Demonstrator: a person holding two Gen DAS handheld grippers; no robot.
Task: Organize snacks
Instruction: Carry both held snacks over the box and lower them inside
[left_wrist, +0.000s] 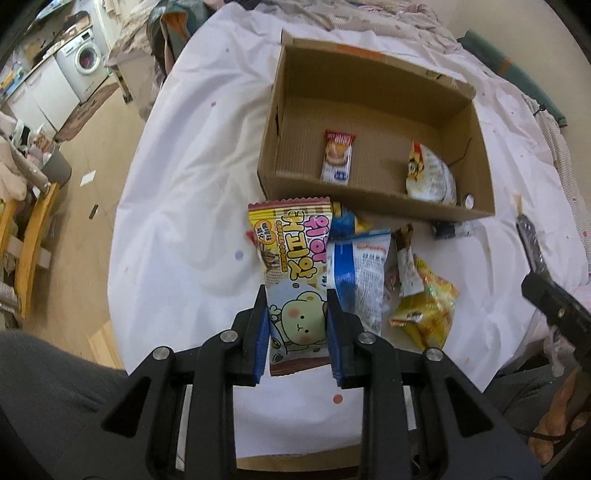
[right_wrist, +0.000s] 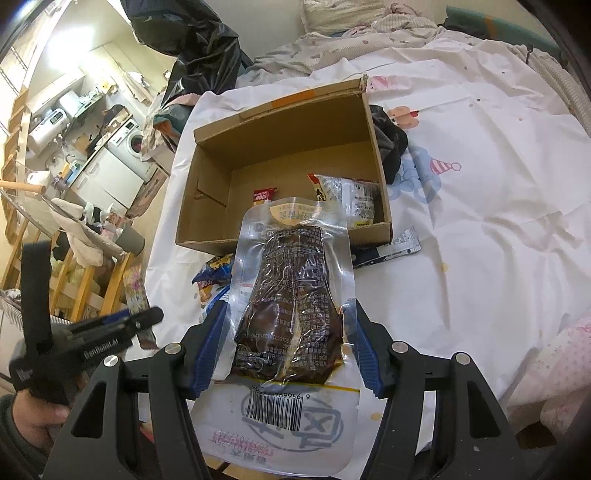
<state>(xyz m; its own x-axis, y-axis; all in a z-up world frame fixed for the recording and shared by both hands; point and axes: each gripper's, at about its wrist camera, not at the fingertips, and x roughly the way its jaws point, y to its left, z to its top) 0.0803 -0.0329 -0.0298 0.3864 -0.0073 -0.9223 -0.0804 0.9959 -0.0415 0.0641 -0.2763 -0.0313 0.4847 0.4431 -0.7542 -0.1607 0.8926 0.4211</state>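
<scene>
My left gripper (left_wrist: 296, 301) is shut on a cookie packet with a green bear (left_wrist: 295, 280), held above the white sheet in front of the open cardboard box (left_wrist: 373, 205). My right gripper (right_wrist: 284, 314) is shut on a clear vacuum pouch of dark brown food (right_wrist: 291, 295), held in front of the same box (right_wrist: 207, 184). Inside the box lie a small red-topped snack packet (left_wrist: 337, 157) and a white round packet (left_wrist: 430, 173). Loose snacks lie between me and the box: a blue-and-white bag (left_wrist: 364, 275) and a yellow bag (left_wrist: 428, 314).
The box sits on a white patterned sheet (left_wrist: 184, 184) over a bed. A dark small packet (left_wrist: 452, 229) lies by the box's near right corner. A black cloth (right_wrist: 391, 140) lies beside the box. Wooden floor, a wooden chair (left_wrist: 33, 236) and a washing machine (left_wrist: 86, 61) are to the left.
</scene>
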